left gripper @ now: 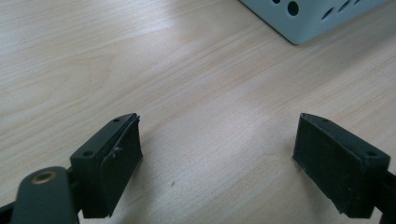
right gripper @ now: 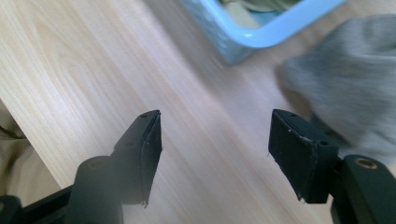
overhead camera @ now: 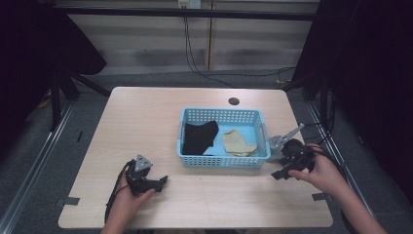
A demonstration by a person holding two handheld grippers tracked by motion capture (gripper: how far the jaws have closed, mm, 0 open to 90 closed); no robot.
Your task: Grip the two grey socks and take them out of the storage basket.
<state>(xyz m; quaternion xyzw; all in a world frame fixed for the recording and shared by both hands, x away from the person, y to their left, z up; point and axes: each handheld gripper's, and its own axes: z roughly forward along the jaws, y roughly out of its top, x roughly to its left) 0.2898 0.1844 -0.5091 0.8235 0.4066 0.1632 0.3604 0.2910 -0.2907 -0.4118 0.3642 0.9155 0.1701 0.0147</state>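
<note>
**Both grippers open, empty, over bare table**

Left gripper (overhead camera: 163, 181): jaws wide apart, nothing held, near front-left of blue basket (overhead camera: 221, 161). Right gripper (overhead camera: 276, 174): jaws spread, empty, just beside basket's right wall. Inside basket: one black cloth (overhead camera: 199, 136), one beige cloth (overhead camera: 237, 142). One grey cloth (right gripper: 355, 70) beside basket corner, blurred, partly cut off. Wooden table (overhead camera: 146, 117) otherwise unobstructed.

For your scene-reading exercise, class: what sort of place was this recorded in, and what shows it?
Probably a lab or recording booth, not a home: a bare wooden table fenced by a black metal frame and dark curtains, with cables trailing across the floor behind.
</note>
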